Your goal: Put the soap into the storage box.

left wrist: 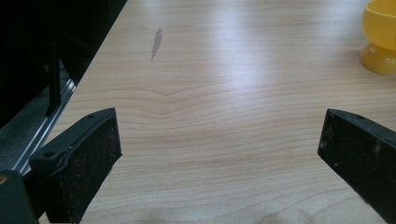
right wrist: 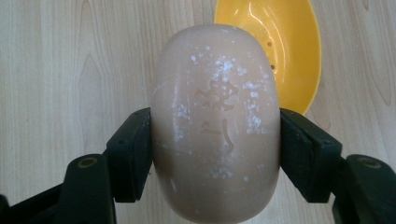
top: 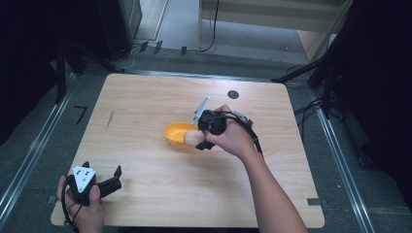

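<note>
Soap (right wrist: 215, 126), a pale oval bar pinched across its width by the right gripper (top: 200, 138) at the yellow dish's (top: 177, 133) right rim, should go down centred before release, while the left gripper (top: 104, 184) rests spread at the near left.
</note>
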Motion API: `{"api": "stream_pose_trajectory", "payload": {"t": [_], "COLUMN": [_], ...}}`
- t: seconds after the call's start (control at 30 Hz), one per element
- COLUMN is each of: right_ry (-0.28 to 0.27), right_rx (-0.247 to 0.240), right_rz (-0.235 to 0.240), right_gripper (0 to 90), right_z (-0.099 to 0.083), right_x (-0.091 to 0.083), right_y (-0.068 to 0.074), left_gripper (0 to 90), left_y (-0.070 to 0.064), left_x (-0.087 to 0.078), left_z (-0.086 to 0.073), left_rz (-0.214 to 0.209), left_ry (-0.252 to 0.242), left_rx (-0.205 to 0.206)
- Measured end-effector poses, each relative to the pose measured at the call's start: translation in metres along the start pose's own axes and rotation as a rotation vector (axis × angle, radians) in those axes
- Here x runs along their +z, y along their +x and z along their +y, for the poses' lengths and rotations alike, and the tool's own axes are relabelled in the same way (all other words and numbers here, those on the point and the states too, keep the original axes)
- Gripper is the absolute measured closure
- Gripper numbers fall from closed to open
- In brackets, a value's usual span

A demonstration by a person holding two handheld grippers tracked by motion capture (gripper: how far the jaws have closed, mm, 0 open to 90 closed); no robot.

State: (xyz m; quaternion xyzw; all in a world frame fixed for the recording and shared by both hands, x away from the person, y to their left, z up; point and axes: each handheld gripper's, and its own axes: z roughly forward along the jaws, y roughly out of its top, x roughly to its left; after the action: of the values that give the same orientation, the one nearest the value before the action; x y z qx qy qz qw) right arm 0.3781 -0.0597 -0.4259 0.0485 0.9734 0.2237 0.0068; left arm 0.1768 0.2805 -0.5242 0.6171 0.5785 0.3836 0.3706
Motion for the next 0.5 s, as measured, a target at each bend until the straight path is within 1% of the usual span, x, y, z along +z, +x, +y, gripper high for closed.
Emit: {"api": "stream_pose_trajectory", "payload": {"t": [0.17,0.4,0.5], "right_ry": [0.01,0.013,0.027], "right_rx": [-0.011,-0.01,-0.005], "right_rz": [0.001,0.0,0.0], "right_gripper": [33.6,33.6,33.6], "right_z": [0.011,0.024,0.028], "right_x": [0.005,0.011,0.013], "right_y": [-0.004,-0.011,-0.014], "left_gripper": [0.0,0.0,0.0], "left_y": [0.001,0.001,0.001], "left_x": [0.0,0.001,0.001], "left_z": [0.0,0.0,0.0], "left_rz": [-0.004,-0.004,-0.008], "left_ry": [0.001,0.002,0.0], "left_rx": [-0.006,-0.008,-0.012]}}
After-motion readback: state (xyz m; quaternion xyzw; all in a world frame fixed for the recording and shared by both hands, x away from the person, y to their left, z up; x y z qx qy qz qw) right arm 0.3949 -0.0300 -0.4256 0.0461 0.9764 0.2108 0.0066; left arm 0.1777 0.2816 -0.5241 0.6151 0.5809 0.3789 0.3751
